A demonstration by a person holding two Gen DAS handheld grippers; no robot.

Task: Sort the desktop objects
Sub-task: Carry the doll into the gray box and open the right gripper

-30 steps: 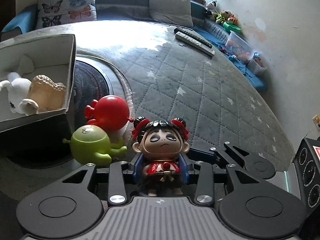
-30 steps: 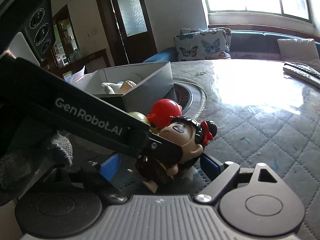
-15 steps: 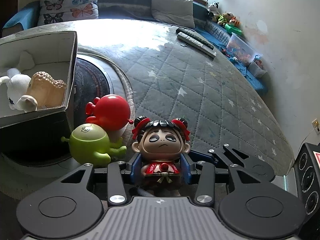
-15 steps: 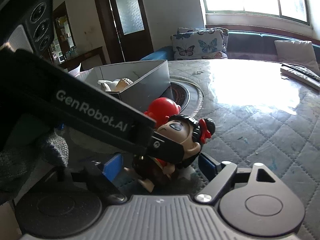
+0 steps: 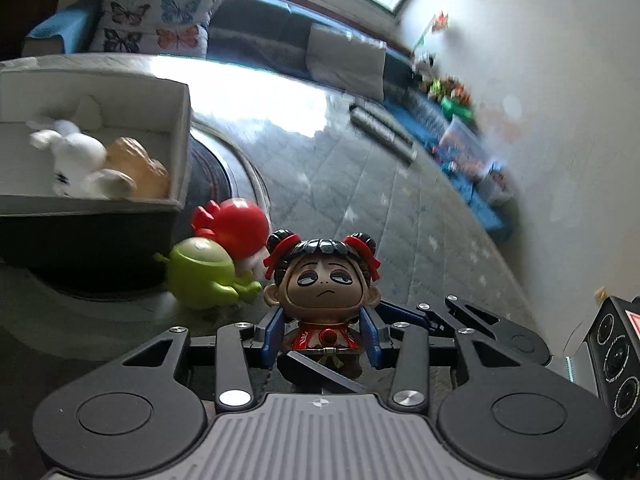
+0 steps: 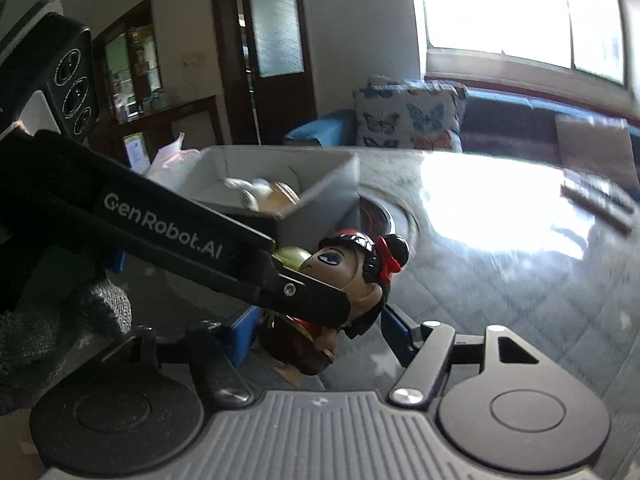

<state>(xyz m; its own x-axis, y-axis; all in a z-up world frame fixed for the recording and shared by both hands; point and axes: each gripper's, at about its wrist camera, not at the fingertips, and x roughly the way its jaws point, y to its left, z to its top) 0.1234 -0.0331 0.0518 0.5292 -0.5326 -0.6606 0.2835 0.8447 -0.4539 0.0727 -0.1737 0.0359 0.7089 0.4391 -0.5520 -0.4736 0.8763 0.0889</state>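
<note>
Quilted grey table [image 5: 400, 208], sofa [image 5: 256, 20] behind

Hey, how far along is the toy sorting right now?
Done: a white toy and a tan toy lie in the box. In hand: the left gripper grips the doll, and the jaws of the right gripper have just been closing around it without visibly touching. Left: the doll, red toy and green toy are outside the box.
</note>
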